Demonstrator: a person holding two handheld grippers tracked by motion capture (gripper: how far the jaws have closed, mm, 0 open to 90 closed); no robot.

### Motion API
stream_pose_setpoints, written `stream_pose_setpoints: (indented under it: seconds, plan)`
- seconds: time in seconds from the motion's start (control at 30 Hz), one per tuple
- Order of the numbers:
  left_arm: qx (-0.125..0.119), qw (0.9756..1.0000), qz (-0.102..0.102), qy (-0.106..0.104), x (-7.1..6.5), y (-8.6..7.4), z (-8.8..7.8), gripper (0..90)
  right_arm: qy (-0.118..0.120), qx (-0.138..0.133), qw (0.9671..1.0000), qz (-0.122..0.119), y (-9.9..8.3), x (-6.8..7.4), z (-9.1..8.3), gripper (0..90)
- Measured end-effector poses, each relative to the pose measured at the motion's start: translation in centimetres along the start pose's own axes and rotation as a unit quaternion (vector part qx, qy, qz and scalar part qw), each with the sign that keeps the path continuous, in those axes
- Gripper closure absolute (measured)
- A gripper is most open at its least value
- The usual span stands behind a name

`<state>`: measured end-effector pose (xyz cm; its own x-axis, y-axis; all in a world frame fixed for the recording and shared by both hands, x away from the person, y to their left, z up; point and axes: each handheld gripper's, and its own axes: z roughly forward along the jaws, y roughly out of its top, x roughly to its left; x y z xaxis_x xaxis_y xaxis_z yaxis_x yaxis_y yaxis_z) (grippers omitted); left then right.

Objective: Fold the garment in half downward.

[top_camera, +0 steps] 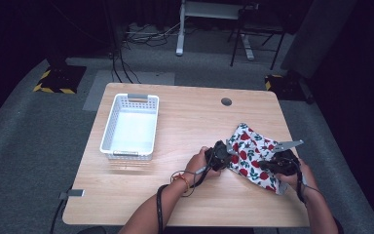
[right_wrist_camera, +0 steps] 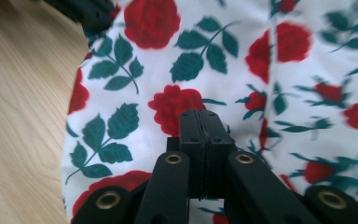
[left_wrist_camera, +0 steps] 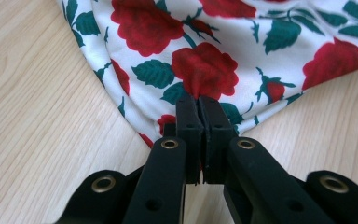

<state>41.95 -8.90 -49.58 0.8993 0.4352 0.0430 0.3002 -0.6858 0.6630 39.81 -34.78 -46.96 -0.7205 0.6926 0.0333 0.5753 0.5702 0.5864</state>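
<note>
Across the pale wooden table (top_camera: 185, 122), the white rose-printed cloth (top_camera: 251, 151) lay at the near right, left gripper (left_wrist_camera: 198, 100) and right gripper (right_wrist_camera: 199, 114) each pinching it, best lifted together, evenly.

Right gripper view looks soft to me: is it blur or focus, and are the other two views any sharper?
Right gripper view: the rose-print cloth is smeared toward the right edge, sharper near the tool. Left gripper view: crisp print and wood grain on the table. High view: table evenly lit, surroundings dark, white basket slightly washed out.
</note>
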Motion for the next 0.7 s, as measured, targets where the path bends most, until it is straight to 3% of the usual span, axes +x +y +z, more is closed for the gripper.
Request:
stream_pose_setpoints:
  seconds: [0.17, 0.33, 0.43, 0.5, 0.57, 0.63, 0.7]
  plan:
    - [-0.007, 1.0000, 0.000, -0.007, 0.4, -1.0, -2.0, 87.8, -0.032, -0.061, 0.9976, 0.003, 0.8, 0.4, -2.7, 90.0]
    - [-0.036, 0.9989, -0.006, -0.030, 0.4, -2.2, -5.1, 87.9, -0.055, -0.081, 0.9948, -0.027, 2.7, 1.3, -4.2, 90.0]
    - [-0.056, 0.9979, -0.024, -0.025, 0.7, -2.6, -6.8, 87.1, -0.068, -0.080, 0.9930, -0.054, 4.2, 1.9, -4.2, 90.0]
    - [-0.067, 0.9970, -0.040, -0.008, 1.3, -2.6, -7.4, 81.7, -0.084, -0.080, 0.9905, -0.074, 5.5, 2.0, -4.0, 90.0]
    - [-0.070, 0.9964, -0.049, -0.002, 1.9, -2.6, -7.5, 77.8, -0.101, -0.078, 0.9877, -0.091, 6.8, 1.7, -3.5, 90.0]
    - [-0.065, 0.9965, -0.053, -0.001, 2.2, -2.7, -7.3, 76.9, -0.089, -0.077, 0.9883, -0.098, 7.8, 1.0, -2.5, 89.8]
    - [-0.058, 0.9968, -0.054, 0.004, 2.3, -2.8, -6.8, 76.1, -0.095, -0.061, 0.9879, -0.106, 8.8, 0.0, -0.8, 89.3]
